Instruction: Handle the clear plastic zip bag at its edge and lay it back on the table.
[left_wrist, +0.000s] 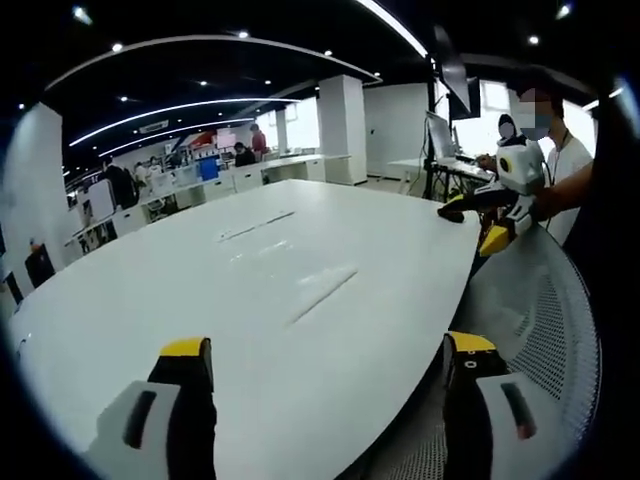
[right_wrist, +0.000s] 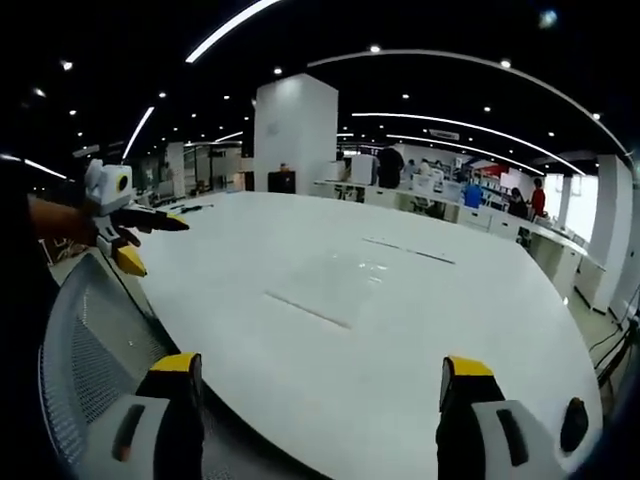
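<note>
The clear plastic zip bag (left_wrist: 290, 270) lies flat on the white table (left_wrist: 130, 300), hard to make out except for glints and a dark line along its near edge. My left gripper (left_wrist: 328, 350) is open over the table's near rim, short of the bag, with nothing between its jaws. In the right gripper view the bag (right_wrist: 340, 280) lies ahead in mid-table. My right gripper (right_wrist: 315, 370) is open and holds nothing. Each gripper shows in the other's view, held in a hand: the right gripper (left_wrist: 475, 225) and the left gripper (right_wrist: 152, 242), both by the table edge.
A grey mesh chair back (left_wrist: 540, 320) (right_wrist: 90, 350) stands against the table's near edge between the grippers. Two thin dark slots (left_wrist: 255, 225) (right_wrist: 410, 250) run across the table beyond the bag. Desks, monitors and people fill the office behind.
</note>
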